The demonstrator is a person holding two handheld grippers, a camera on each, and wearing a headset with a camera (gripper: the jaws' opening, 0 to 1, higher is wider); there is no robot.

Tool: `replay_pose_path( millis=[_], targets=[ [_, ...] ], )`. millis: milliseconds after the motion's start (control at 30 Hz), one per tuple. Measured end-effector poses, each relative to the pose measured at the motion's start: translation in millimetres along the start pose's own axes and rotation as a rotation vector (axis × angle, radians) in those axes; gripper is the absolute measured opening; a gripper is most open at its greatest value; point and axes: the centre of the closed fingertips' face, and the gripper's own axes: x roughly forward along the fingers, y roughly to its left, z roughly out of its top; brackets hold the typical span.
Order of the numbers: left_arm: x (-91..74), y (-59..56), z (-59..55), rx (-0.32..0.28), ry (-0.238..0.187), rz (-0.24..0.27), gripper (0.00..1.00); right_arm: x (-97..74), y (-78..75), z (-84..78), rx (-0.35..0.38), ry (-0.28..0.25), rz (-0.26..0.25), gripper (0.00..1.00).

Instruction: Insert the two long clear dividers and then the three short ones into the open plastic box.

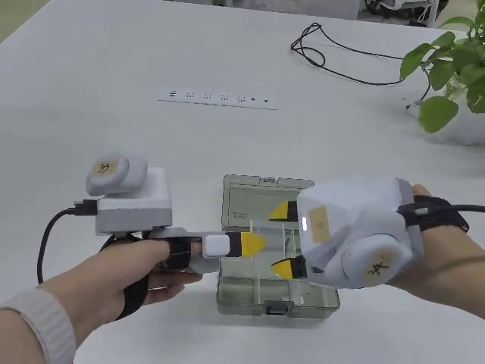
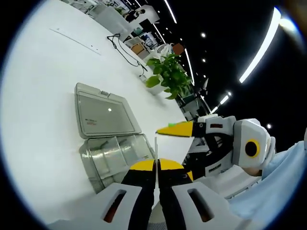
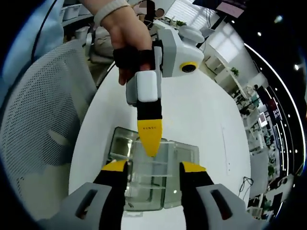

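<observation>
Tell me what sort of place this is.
Most likely an open-plan office or lab workspace: a large white table with a power strip on it, a mesh office chair alongside, and long ceiling strip lights overhead.

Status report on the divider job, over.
Left gripper shut on a clear divider, above the open box. Right gripper open, close alongside over the box. Nothing seen blocking the box.
</observation>
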Motion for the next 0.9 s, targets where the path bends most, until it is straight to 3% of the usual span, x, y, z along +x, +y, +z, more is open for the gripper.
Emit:
replay_pose_path(
  millis=[33,67,133,267,300,400,500,600,633,700,800,900],
  targets=[
    [-0.7,-0.1,-0.3,0.002,0.002,-0.002,0.0,-3.8,-2.3,0.2,0.114,-0.019,0.01,0.65],
    [-1.9,-0.2,-0.7,0.008,0.004,-0.005,0.0,-8.0,-3.1,-0.3,0.153,-0.027,0.031,0.65],
    [-3.4,-0.4,-1.9,0.031,0.01,-0.009,0.0,-19.4,-12.3,-2.1,0.156,-0.042,0.046,0.56],
    [-5.9,-1.5,-7.4,0.097,0.032,-0.022,0.0,-34.0,-14.9,-4.5,0.255,-0.053,0.137,0.61],
    [-6.3,-2.1,-8.3,0.122,0.034,-0.027,0.0,-36.2,-18.4,-4.8,0.26,-0.055,0.135,0.61],
    [-6.7,-7.9,-13.6,0.197,0.048,-0.061,0.0,-43.7,-13.7,0.4,0.32,-0.078,0.233,0.56],
    [-7.0,-17.4,-20.6,0.273,0.068,-0.112,0.0,-45.3,-10.7,2.2,0.334,-0.079,0.292,0.54],
    [-8.3,-28.0,-26.1,0.394,0.07,-0.161,0.0,-46.6,3.5,8.4,0.38,-0.081,0.406,0.51],
    [-8.6,-29.3,-27.0,0.406,0.071,-0.166,0.0,-45.0,3.1,4.1,0.378,-0.073,0.427,0.5],
    [-9.7,-34.1,-29.4,0.499,0.069,-0.193,0.0,-45.0,10.3,4.9,0.364,-0.062,0.478,0.45],
    [-10.7,-36.5,-34.4,0.597,0.078,-0.203,0.0,-44.1,16.8,9.1,0.352,-0.048,0.51,0.37],
    [-11.2,-36.8,-38.0,0.648,0.081,-0.203,0.0,-41.6,23.7,11.9,0.341,-0.034,0.548,0.3]
  ],
)
